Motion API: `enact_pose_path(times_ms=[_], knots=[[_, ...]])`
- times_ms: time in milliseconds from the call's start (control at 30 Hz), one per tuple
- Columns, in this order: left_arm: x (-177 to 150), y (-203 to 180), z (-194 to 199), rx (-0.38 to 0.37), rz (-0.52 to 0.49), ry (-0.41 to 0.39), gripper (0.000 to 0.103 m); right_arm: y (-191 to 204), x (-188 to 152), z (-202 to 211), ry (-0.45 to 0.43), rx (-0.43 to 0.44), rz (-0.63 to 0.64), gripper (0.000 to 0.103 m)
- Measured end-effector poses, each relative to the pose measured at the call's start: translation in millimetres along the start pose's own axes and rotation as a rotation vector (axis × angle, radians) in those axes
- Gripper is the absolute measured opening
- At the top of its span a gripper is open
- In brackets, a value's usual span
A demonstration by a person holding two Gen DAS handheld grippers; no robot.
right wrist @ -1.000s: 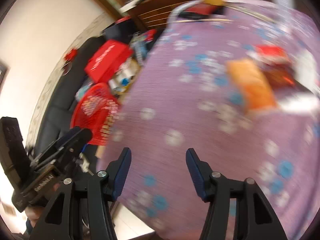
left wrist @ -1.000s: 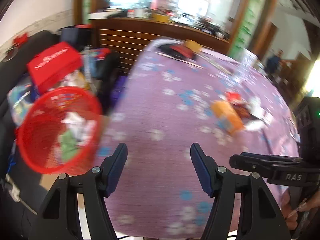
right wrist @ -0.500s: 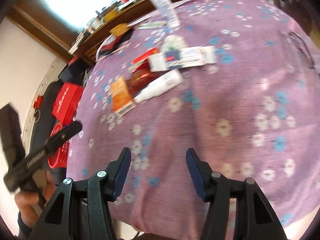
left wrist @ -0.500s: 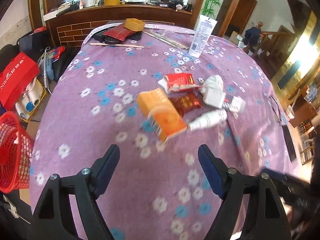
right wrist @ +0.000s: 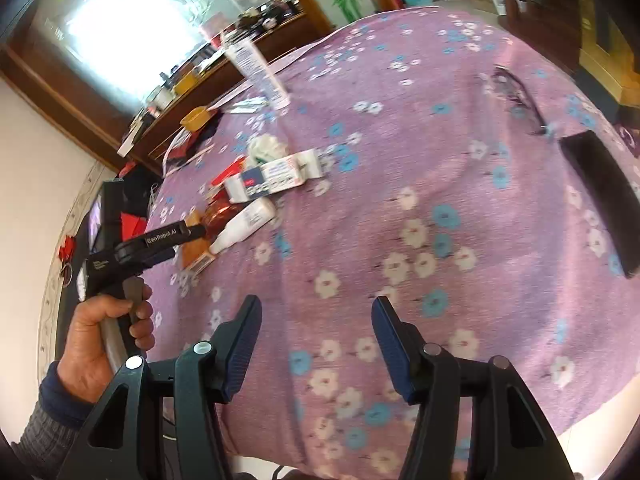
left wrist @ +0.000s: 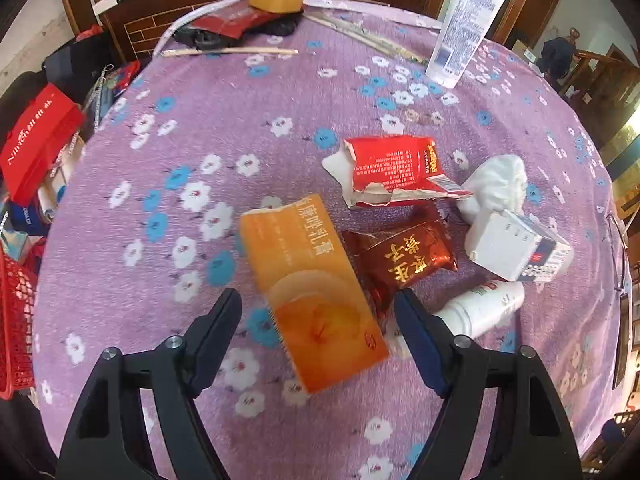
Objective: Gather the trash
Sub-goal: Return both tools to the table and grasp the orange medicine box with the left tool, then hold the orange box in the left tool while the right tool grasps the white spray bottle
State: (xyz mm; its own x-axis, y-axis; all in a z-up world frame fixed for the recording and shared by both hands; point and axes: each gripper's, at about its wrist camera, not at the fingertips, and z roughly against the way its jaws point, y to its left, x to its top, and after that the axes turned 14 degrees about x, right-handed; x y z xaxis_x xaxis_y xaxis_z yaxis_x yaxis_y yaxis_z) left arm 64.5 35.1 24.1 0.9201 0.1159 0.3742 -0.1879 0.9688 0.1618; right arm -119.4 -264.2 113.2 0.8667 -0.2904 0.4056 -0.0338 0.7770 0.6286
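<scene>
Hovering over a heap of trash, the left gripper (left wrist: pixel 318 312) is seen with its fingers spread wide; its jaws have just been opening, and the flat orange cardboard box (left wrist: pixel 314 286) lies between them on the desk, not pressed by either pad. The desk (left wrist: pixel 200 128) is covered by a purple cloth printed with white and blue flowers. Just beside the box, a dark red foil packet (left wrist: pixel 404 260) is found, with a torn red-and-white carton (left wrist: pixel 394 168), a crumpled white tissue (left wrist: pixel 498 182), a white rectangular box (left wrist: pixel 516 246) and a white plastic bottle (left wrist: pixel 478 308) crowded around it. A red mesh basket (left wrist: pixel 14 320) is glimpsed at the left edge — off the desk. The right gripper (right wrist: pixel 316 332) is held half open over bare cloth — nothing is gripped. A hand (right wrist: pixel 106 332) holds the left gripper's handle.
</scene>
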Motion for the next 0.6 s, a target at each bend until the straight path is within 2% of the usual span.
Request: enact_pose_path(times_ms=[100,267,333,533,600], knots=[[0,2,-12,0.009,-0.003,0.009,0.073,-7,2,4,-0.002,-0.009,-0.013,0.061],[-10,18,-11,-0.011,-0.004,-0.035,0.051,-1,8,-8,0.023,0.017,-0.001,0.062],[-15,27,-9,-0.010,-0.005,-0.039,0.046,5,13,-19,0.041,0.038,0.012,0.062],[-55,59,16,-0.018,0.003,-0.082,0.046,41,34,-77,0.144,0.113,0.115,0.062],[-70,67,29,-0.018,0.004,-0.104,0.046,52,44,-98,0.171,0.123,0.147,0.056]])
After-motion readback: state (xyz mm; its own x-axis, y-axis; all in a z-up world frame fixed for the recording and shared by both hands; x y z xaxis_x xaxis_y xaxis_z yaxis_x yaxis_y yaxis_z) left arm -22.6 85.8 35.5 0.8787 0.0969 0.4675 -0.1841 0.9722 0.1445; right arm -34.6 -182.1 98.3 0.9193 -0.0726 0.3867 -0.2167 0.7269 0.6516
